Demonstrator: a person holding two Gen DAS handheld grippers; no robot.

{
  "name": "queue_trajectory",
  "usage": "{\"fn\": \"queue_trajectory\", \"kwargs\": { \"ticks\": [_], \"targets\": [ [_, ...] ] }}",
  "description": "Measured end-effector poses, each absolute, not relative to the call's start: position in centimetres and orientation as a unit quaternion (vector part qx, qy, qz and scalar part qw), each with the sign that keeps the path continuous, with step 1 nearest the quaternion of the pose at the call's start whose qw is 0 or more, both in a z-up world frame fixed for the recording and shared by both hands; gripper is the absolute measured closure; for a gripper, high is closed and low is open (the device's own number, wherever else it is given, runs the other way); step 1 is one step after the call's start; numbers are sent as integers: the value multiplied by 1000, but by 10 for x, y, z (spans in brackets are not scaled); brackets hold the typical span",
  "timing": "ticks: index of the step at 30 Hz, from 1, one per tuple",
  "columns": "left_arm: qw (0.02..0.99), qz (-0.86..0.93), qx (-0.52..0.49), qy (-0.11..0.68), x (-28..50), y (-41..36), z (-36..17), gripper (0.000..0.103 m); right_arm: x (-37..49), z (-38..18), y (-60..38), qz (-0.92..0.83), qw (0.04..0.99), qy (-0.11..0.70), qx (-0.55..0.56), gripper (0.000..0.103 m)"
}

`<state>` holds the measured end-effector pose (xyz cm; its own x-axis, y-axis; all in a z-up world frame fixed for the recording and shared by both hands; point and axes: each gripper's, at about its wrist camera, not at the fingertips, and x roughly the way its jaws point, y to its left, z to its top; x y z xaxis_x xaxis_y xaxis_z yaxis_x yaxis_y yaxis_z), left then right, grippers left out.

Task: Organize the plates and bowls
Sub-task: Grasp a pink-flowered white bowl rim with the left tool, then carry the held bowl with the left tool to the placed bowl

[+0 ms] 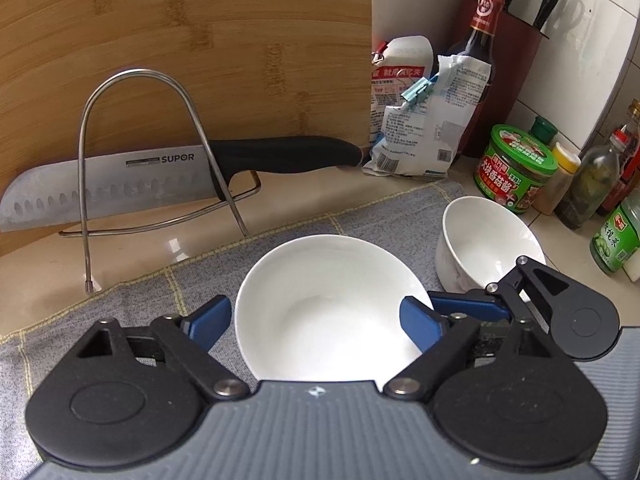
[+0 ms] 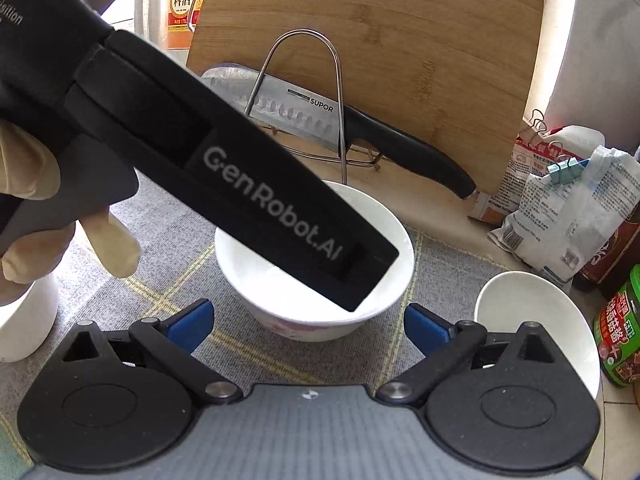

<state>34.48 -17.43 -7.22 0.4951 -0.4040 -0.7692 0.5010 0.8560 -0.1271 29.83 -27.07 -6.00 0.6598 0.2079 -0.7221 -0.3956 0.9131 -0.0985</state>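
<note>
1. Left wrist view, centre: large white bowl, empty, on a grey checked cloth. The left gripper straddles its rim; left blue pad outside the wall, right pad over the inside at the rim. Whether the pads press the wall, cannot tell.
2. Right of centre: smaller white bowl, empty, just beside the large one.
3. Right wrist view: right gripper with jaws spread, nothing between the pads; the large bowl lies ahead, partly covered by the left gripper's black body, lettered "GenRobot.AI".
4. Lower left of that view: a gloved hand holds the left gripper.
5. Upper left, left wrist view: knife, blade marked "SUPOR", resting in a wire rack against a bamboo board.
6. Right edge: green-lidded jar, Chinese label; dark sauce bottle, red cap; clipped bags; knife block holding black handles.
</note>
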Motion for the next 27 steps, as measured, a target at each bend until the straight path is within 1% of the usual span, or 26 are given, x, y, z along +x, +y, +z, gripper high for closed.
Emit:
{"fn": "queue_trajectory", "kwargs": {
  "ticks": [6,10,13,17,21,27],
  "targets": [
    [861,-265,51,431,349,-177,-76,18,302,-60,-272,168,904,375,-119,3],
    [860,-267,50,431,351,-178,-77,18,304,-59,-274,170,905,372,-115,10],
    [860,-267,53,431,352,-179,-77,19,307,-59,-274,173,904,373,-113,12],
    [860,-268,49,431,352,-177,-77,19,307,-59,-273,173,904,374,-114,12],
    [860,-268,52,431,352,-176,-76,22,307,-58,-272,171,903,377,-116,12],
    [861,-270,51,429,346,-173,-73,23,302,-53,-269,174,901,377,-124,12]
  ]
}}
